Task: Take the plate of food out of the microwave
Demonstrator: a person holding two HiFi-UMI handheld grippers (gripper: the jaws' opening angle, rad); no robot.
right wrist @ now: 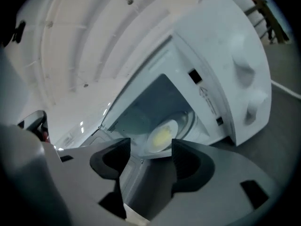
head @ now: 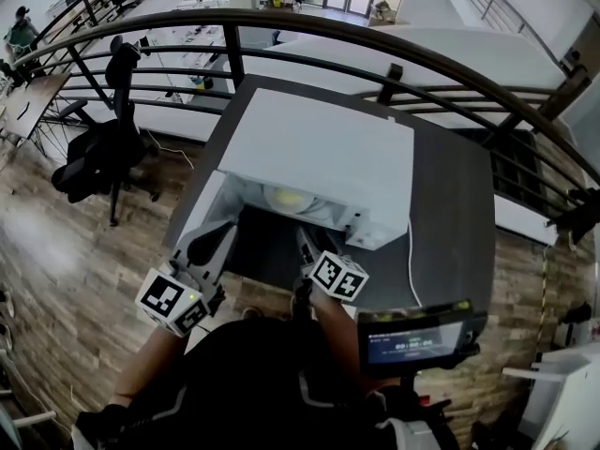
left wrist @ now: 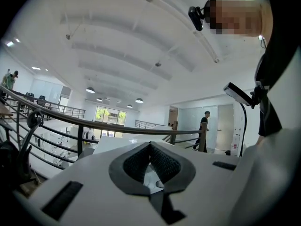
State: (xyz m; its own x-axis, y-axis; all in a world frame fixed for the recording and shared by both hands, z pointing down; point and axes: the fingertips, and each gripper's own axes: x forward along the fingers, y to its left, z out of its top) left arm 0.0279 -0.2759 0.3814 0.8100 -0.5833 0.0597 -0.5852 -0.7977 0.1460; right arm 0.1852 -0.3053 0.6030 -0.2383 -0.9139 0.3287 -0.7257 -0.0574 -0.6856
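Right hand-held gripper wide and empty before the open microwave; left hand-held gripper pinched together on nothing.
Inside the cavity sits the plate of yellow food; best enter level and pinch the near rim squarely. That rim is blurred and partly hidden.

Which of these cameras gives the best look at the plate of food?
The right gripper view: the plate with its yellow food faces the camera inside the open microwave. The head view catches only its front part under the microwave's top. The left gripper view shows none of it.
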